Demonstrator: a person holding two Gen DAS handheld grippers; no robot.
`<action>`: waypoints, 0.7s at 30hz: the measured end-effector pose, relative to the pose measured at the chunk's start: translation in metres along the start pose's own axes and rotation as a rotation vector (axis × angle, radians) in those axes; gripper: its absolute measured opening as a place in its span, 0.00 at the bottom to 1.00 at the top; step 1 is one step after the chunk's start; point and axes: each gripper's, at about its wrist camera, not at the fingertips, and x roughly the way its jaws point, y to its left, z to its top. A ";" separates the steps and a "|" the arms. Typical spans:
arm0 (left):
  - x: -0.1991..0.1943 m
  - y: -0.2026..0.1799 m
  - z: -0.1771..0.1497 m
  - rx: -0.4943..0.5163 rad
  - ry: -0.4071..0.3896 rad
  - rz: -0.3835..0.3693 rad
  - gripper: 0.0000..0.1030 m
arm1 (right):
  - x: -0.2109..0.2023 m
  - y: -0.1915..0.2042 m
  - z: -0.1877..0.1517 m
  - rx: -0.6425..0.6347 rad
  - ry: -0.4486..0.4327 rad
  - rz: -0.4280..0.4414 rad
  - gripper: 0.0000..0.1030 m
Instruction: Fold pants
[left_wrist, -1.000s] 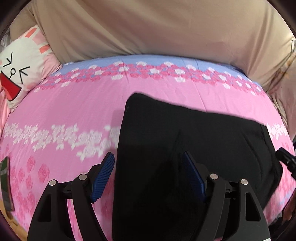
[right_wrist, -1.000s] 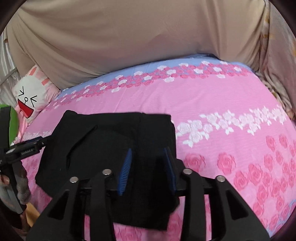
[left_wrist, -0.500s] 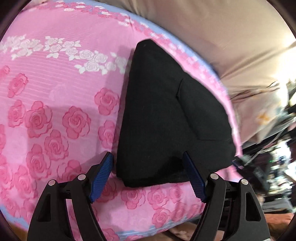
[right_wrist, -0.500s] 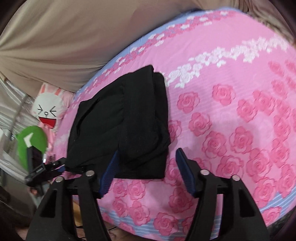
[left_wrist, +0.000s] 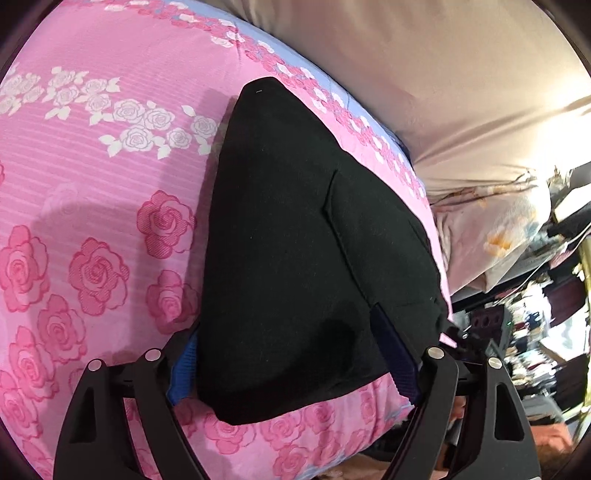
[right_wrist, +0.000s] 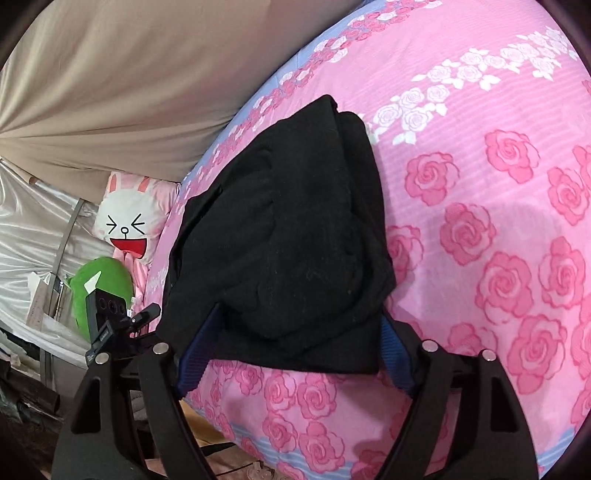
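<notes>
Folded black pants on pink rose bedsheet, left gripper and right gripper both just opening wide, jaws straddling the near edge, rabbit pillow only in right view, cluttered shelves only in left.

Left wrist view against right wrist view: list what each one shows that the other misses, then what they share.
Only the left wrist view shows the floral cushion and the cluttered shelves beyond the bed's end. Only the right wrist view shows the rabbit pillow, the green plush and a black camera device beside the bed. Both show the folded black pants lying on the pink rose bedsheet, the beige cloth behind the bed, and each view's own gripper, left gripper and right gripper, jaws wide around a near corner of the pants.
</notes>
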 end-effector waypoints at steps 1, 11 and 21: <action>-0.002 0.001 -0.002 -0.002 -0.001 -0.011 0.76 | 0.000 -0.002 0.000 0.001 -0.004 -0.001 0.64; -0.037 -0.025 -0.008 0.064 0.019 -0.060 0.18 | -0.041 0.022 -0.006 -0.078 -0.061 0.033 0.31; -0.009 0.009 -0.025 -0.075 0.078 -0.100 0.71 | -0.018 -0.016 -0.027 0.032 0.035 0.050 0.54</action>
